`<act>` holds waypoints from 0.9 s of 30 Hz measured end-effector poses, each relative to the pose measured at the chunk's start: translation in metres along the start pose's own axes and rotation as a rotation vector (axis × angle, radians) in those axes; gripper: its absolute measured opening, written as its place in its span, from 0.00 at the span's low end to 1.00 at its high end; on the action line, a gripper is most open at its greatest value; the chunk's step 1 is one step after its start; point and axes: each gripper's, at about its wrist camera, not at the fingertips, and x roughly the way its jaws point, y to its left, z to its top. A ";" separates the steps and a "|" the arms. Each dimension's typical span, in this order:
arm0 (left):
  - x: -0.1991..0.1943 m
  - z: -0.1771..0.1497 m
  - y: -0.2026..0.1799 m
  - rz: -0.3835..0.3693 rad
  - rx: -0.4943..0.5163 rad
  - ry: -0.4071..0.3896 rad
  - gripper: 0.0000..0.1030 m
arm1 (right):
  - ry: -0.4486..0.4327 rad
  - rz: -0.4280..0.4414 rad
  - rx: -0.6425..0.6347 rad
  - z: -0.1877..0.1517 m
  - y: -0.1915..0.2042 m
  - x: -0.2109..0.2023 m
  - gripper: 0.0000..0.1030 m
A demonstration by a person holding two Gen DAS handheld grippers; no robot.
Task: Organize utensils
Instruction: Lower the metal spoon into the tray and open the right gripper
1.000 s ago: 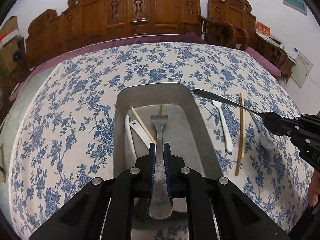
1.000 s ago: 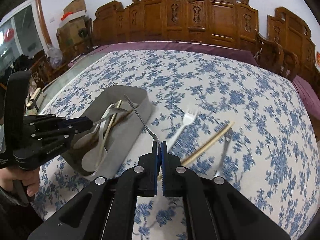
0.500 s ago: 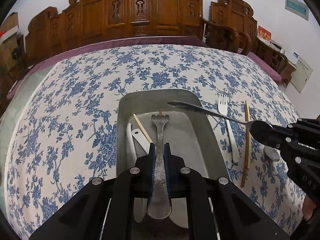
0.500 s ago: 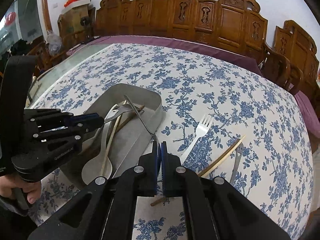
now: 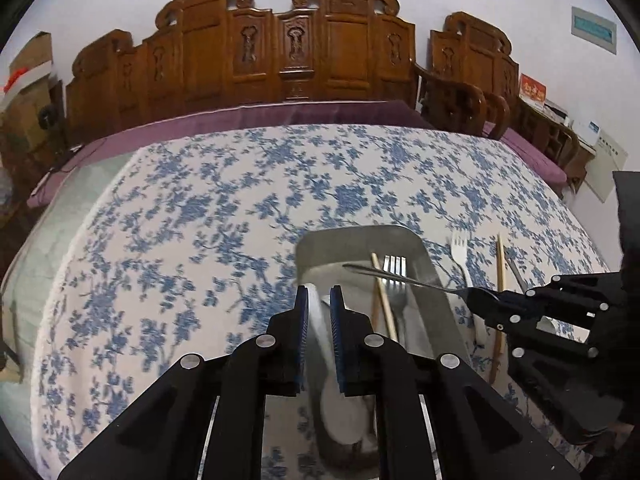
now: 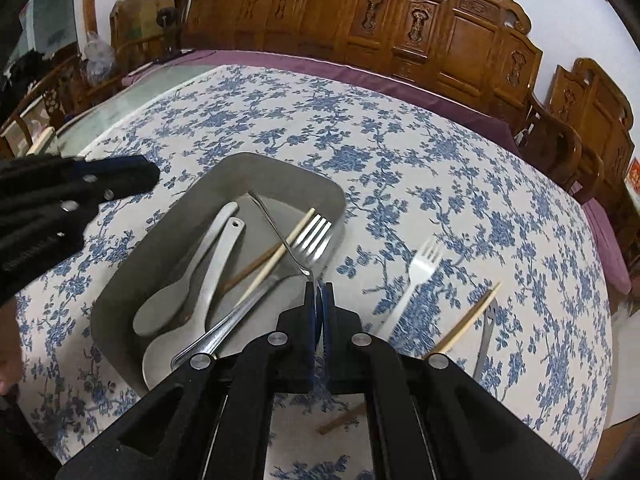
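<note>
A grey metal tray on the flowered tablecloth holds two white spoons, chopsticks and a metal fork. My right gripper is shut on one end of a thin metal utensil, whose free end reaches out over the tray. My left gripper hovers over the tray's left edge. Its jaws are opening a little, with nothing pressed between them; only a white spoon in the tray shows through the gap. In the right wrist view the left gripper is left of the tray with nothing in it.
Right of the tray, a white plastic fork, a chopstick and a grey metal utensil lie on the cloth. Another brown stick lies near the front. Carved wooden chairs ring the far side of the table.
The left gripper let go of the metal fork, which now lies in the tray, and drew off to the left. The right gripper carried its metal utensil leftward over the tray.
</note>
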 end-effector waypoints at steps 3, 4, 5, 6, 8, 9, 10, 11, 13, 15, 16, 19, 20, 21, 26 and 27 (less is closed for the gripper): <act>-0.004 0.002 0.011 0.004 -0.013 -0.006 0.17 | 0.013 -0.039 -0.035 0.007 0.013 0.007 0.04; -0.006 0.002 0.013 0.007 -0.016 -0.010 0.22 | 0.015 -0.044 -0.043 0.009 0.015 0.009 0.03; -0.008 0.003 0.018 0.014 -0.020 -0.016 0.24 | 0.019 -0.053 -0.053 0.011 0.019 0.012 0.03; -0.009 0.003 0.019 0.018 -0.021 -0.018 0.24 | 0.024 -0.062 -0.064 0.013 0.023 0.015 0.03; -0.012 0.004 0.025 0.026 -0.027 -0.026 0.24 | 0.028 -0.073 -0.078 0.016 0.028 0.020 0.03; -0.013 0.004 0.027 0.028 -0.028 -0.027 0.26 | 0.029 -0.079 -0.086 0.018 0.031 0.022 0.03; -0.014 0.005 0.031 0.032 -0.031 -0.030 0.27 | 0.031 -0.080 -0.090 0.019 0.033 0.023 0.03; -0.015 0.005 0.033 0.034 -0.036 -0.032 0.28 | 0.033 -0.075 -0.092 0.020 0.034 0.025 0.04; -0.016 0.006 0.038 0.035 -0.046 -0.033 0.28 | 0.030 -0.046 -0.091 0.020 0.039 0.026 0.04; -0.017 0.007 0.043 0.036 -0.058 -0.035 0.29 | 0.019 -0.003 -0.083 0.019 0.043 0.024 0.06; -0.017 0.007 0.046 0.037 -0.066 -0.035 0.29 | 0.013 0.016 -0.078 0.018 0.045 0.023 0.08; -0.018 0.008 0.051 0.038 -0.079 -0.037 0.29 | 0.002 0.088 -0.064 0.015 0.050 0.017 0.13; -0.018 0.008 0.051 0.038 -0.081 -0.037 0.29 | 0.000 0.104 -0.061 0.014 0.052 0.015 0.14; -0.018 0.008 0.051 0.038 -0.081 -0.038 0.29 | -0.002 0.126 -0.057 0.013 0.053 0.013 0.15; -0.018 0.008 0.052 0.040 -0.084 -0.039 0.30 | 0.007 0.210 -0.011 0.009 0.052 0.011 0.19; -0.018 0.008 0.052 0.040 -0.084 -0.038 0.30 | 0.009 0.232 0.002 0.008 0.051 0.011 0.21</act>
